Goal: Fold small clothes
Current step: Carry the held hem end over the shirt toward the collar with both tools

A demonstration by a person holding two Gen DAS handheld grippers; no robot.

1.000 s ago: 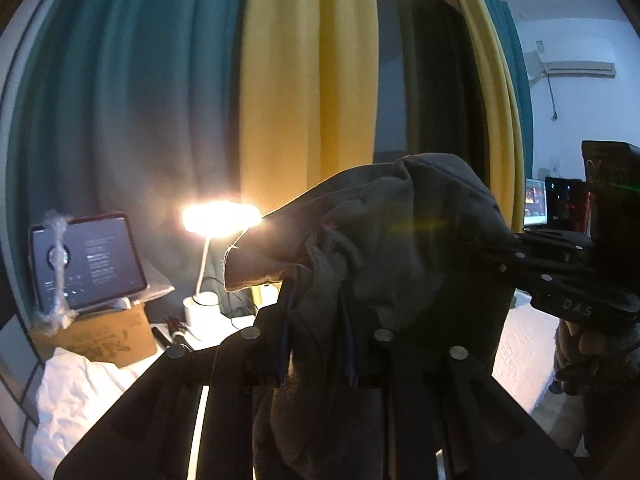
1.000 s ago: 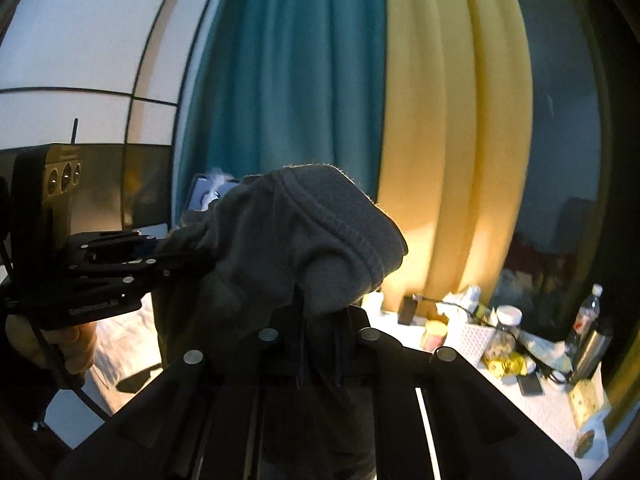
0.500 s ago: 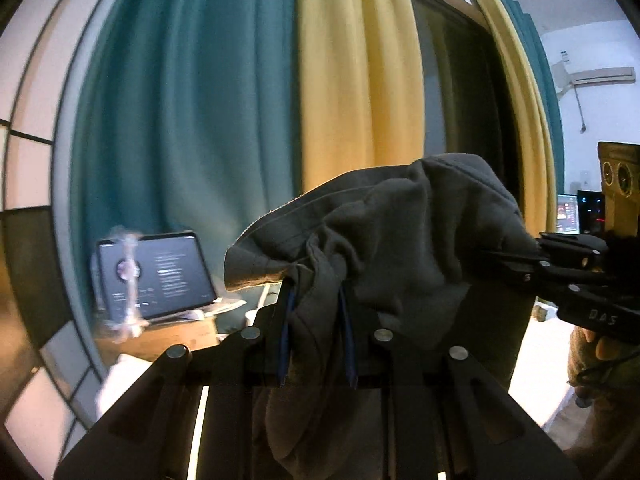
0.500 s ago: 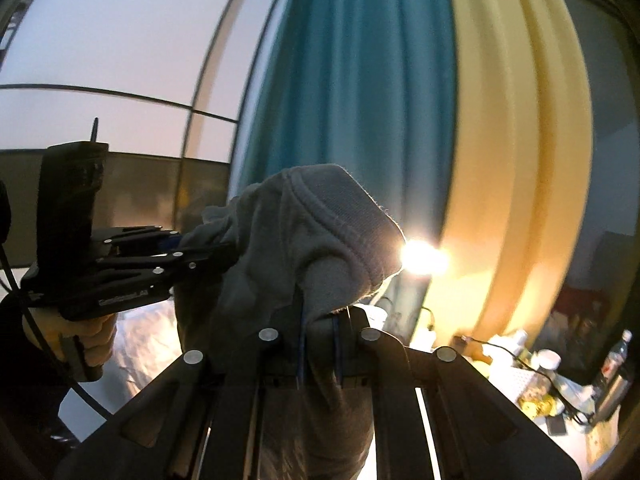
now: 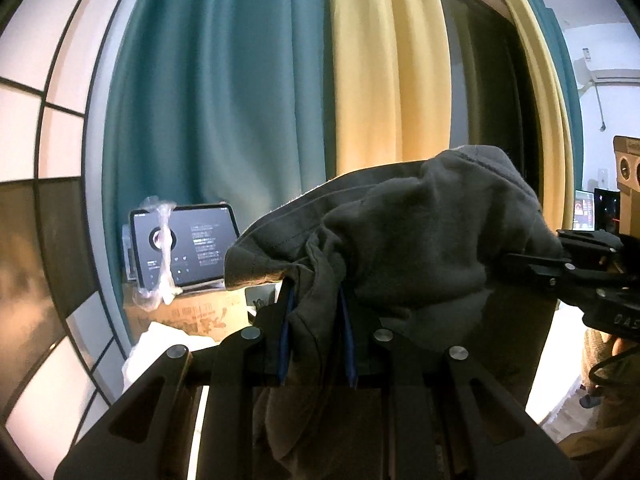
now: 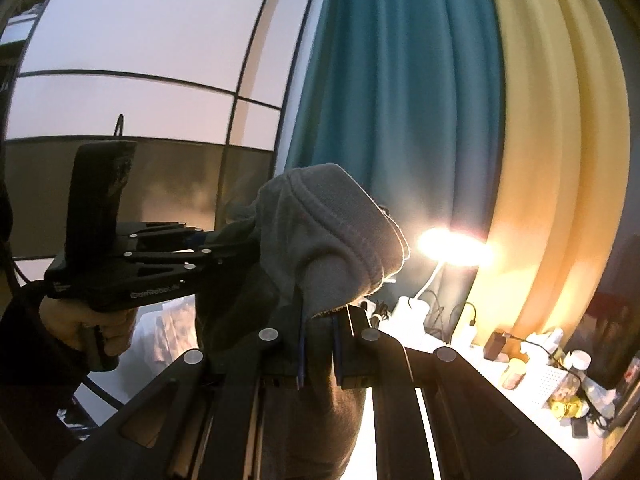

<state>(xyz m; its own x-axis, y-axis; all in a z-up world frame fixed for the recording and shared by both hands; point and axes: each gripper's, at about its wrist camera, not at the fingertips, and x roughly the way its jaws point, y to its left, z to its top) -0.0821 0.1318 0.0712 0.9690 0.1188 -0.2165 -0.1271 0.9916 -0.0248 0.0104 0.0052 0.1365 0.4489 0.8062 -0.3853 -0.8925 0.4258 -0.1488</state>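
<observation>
My left gripper (image 5: 316,300) and right gripper (image 6: 318,320) both stay clenched on the grey garment (image 5: 420,240), held up between them; the view has swung left past the curtains (image 5: 280,80); I judge no fold has begun.

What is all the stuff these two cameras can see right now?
garment: one, dark grey, held up in the air between both tools
curtains: teal and yellow panels, behind the garment
tablet: one, dark screen lit, propped on a cardboard box
lamp: one, white, lit, on the cluttered desk
air conditioner: one, white, high on the far wall
left tool: black, shut on the garment
right tool: black, shut on the garment
hand: one, gripping the left tool's handle
</observation>
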